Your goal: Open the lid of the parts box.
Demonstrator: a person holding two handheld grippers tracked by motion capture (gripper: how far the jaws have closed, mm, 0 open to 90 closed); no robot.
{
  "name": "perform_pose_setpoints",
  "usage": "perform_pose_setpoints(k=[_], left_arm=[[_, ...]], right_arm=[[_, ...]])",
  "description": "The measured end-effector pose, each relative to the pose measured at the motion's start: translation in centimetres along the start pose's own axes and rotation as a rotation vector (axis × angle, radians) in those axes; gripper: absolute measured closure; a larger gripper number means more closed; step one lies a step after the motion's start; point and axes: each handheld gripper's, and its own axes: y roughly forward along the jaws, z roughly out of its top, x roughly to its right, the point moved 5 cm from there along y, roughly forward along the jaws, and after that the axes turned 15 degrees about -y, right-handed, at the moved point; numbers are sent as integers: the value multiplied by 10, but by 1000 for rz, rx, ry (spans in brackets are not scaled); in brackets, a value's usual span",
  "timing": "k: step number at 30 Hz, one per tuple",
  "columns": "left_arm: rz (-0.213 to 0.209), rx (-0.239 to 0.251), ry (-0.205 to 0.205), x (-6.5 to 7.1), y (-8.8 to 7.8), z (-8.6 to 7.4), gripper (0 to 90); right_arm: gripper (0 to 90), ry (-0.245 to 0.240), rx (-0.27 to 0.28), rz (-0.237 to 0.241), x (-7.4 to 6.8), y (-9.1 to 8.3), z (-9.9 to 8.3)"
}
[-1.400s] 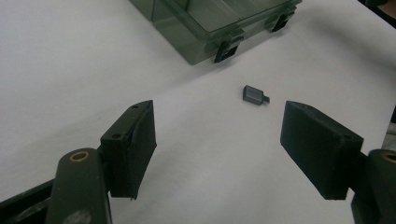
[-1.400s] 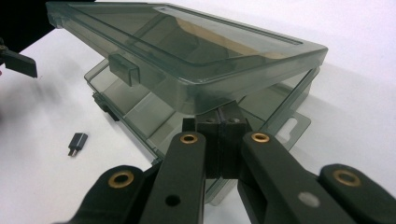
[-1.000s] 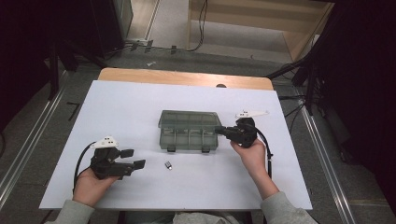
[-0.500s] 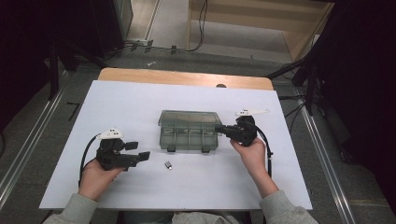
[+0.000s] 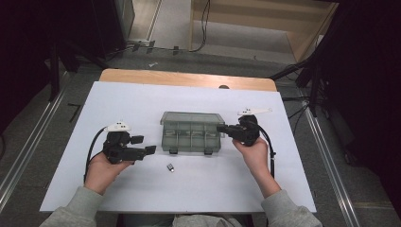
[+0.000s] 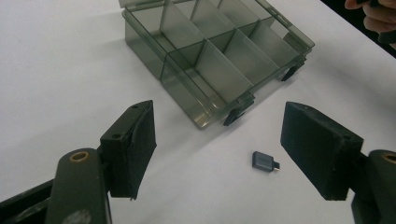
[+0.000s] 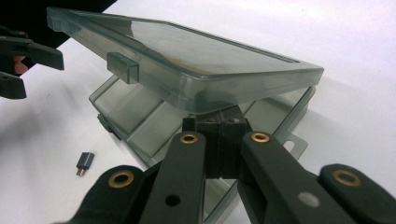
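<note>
Smoky clear compartment box (image 5: 191, 135) sits mid-table on the white table top (image 5: 142, 101), so using that as the ref for everything. Its lid (image 7: 187, 56) is propped partway up, tilted, not flat on the base.

Right gripper (image 5: 223, 129) is at the box's right end. In the right gripper view the jaws are squeezed together w/ no gap, tucked under the raised lid's edge right at the box's rim. Can't tell if the pads actually pinch any plastic or just sit under the lid, too tight to see.

Left gripper (image 5: 144, 146) is just left of the box's near-left corner, off the box, not touching it. Jaws wide apart, nothing btwn the pads. The left gripper view looks between them at the dividers inside, compartments look bare from that angle.

Small dark adapter plug (image 5: 170, 167) lies loose on the table just in front of the box's front edge, near the left latch (image 5: 173, 151), apart from both grippers.
</note>
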Motion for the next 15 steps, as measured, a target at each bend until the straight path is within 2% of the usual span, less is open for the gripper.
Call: perform_pose_setpoints(k=[3, 5, 15], left_arm=[[-1, 3, -2, 1, 3, 2, 270], [9, -4, 12, 2, 6, 6, 270], [18, 5, 11, 1, 13, 18, 270]], right_arm=[[874, 0, 3, 1, 0, 0, 0], [874, 9, -3, 0, 0, 1, 0], [874, 3, 7, 1, 2, 2, 3]])
